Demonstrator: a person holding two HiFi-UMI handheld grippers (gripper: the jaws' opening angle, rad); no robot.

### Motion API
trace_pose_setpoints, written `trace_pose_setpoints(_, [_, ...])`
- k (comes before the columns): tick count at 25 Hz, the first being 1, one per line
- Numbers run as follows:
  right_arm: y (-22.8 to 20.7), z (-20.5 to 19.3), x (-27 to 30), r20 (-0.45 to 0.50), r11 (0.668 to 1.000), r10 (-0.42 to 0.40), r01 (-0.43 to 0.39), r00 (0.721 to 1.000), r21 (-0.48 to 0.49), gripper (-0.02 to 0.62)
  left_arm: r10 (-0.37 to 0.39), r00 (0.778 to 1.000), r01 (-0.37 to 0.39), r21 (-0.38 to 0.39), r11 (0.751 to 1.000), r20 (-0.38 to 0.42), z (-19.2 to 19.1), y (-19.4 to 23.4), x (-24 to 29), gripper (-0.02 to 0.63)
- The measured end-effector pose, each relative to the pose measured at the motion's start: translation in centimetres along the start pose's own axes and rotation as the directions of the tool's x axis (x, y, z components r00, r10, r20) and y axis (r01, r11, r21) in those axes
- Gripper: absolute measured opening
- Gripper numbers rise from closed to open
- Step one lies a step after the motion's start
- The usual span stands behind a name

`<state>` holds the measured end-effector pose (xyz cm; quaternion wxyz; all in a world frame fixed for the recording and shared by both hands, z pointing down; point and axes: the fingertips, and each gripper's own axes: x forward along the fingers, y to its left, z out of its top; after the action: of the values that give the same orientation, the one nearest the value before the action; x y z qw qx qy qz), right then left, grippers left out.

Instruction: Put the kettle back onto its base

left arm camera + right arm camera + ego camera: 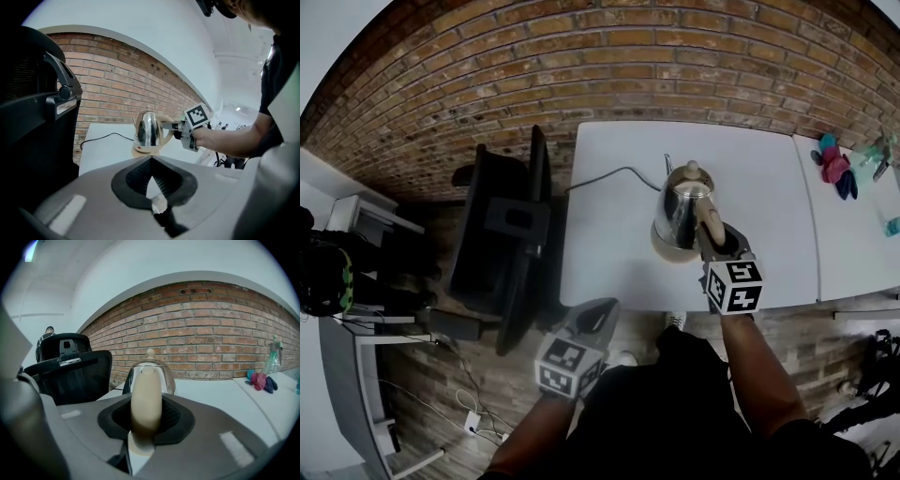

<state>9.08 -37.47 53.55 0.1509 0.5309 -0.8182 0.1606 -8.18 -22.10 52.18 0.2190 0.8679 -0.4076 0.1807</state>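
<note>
A shiny steel kettle (680, 211) with a beige handle (146, 399) stands over its round beige base (664, 250) on the white table (769, 253). I see no gap between kettle and base. The base's black cord (605, 178) runs off to the table's left edge. My right gripper (714, 242) is shut on the handle, reaching in from the near edge. In the left gripper view the kettle (149, 131) sits on the base (143, 150). My left gripper (605, 309) hangs below the table's near edge, left of the kettle, jaws together and empty.
A black office chair (502, 234) stands close against the table's left side. A second white table (853, 234) adjoins on the right, with pink and blue cloths (836, 169) and a spray bottle (877, 155). A brick wall (628, 66) runs behind.
</note>
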Motion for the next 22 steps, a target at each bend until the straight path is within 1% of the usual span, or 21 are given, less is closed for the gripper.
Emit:
trace_pose_setpoints(9, [0.2, -0.4, 0.0, -0.019, 1.0, -0.006, 0.006, 1.0, 0.002, 0.112, -0.008, 1.0, 0.008, -0.002, 1.0, 0.007, -0.3, -0.4, 0.1, 0.001])
trace_pose_setpoints(13, [0.4, -0.7, -0.2, -0.035, 1.0, -0.009, 0.009, 0.999, 0.012, 0.115, -0.015, 1.0, 0.015, -0.01, 1.0, -0.008, -0.8, -0.8, -0.1, 0.001])
trace_pose_setpoints(18, [0.9, -1.3, -0.4, -0.058, 1.0, 0.013, -0.011, 0.998, 0.022, 0.12, -0.005, 1.0, 0.005, -0.006, 1.0, 0.012, -0.6, -0.8, -0.7, 0.001])
trace_pose_setpoints(22, [1.1, -1.8, -0.6, -0.074, 0.999, 0.024, -0.021, 0.997, 0.034, 0.123, -0.011, 1.0, 0.011, -0.01, 1.0, -0.002, -1.1, -1.2, -1.1, 0.001])
